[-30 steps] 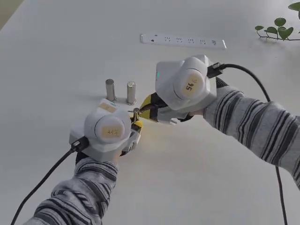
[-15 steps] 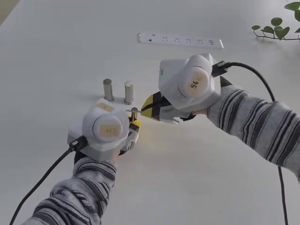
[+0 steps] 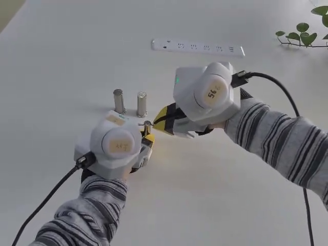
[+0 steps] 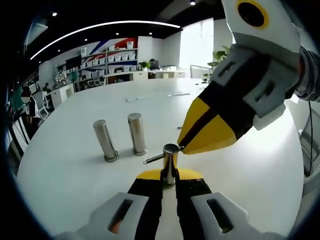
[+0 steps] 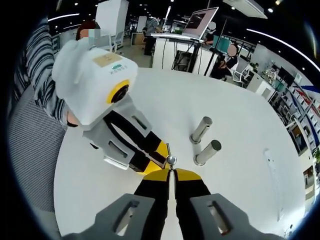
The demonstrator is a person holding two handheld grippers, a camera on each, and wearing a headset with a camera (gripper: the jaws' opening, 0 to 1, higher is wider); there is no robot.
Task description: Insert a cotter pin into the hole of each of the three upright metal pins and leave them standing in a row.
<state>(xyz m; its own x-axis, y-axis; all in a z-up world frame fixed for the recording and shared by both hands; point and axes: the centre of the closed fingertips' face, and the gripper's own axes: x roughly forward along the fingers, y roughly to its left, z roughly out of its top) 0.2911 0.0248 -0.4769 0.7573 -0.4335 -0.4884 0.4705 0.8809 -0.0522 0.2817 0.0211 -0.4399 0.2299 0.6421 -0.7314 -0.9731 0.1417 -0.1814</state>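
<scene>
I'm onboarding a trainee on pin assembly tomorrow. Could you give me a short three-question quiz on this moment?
1. True or false: the left gripper is shut on an upright metal pin.
2. What does the right gripper hold at that pin's top? A) a cotter pin B) a screw C) a washer
3. How many other metal pins stand free on the table?
Key: 1 true; 2 A; 3 two.
</scene>
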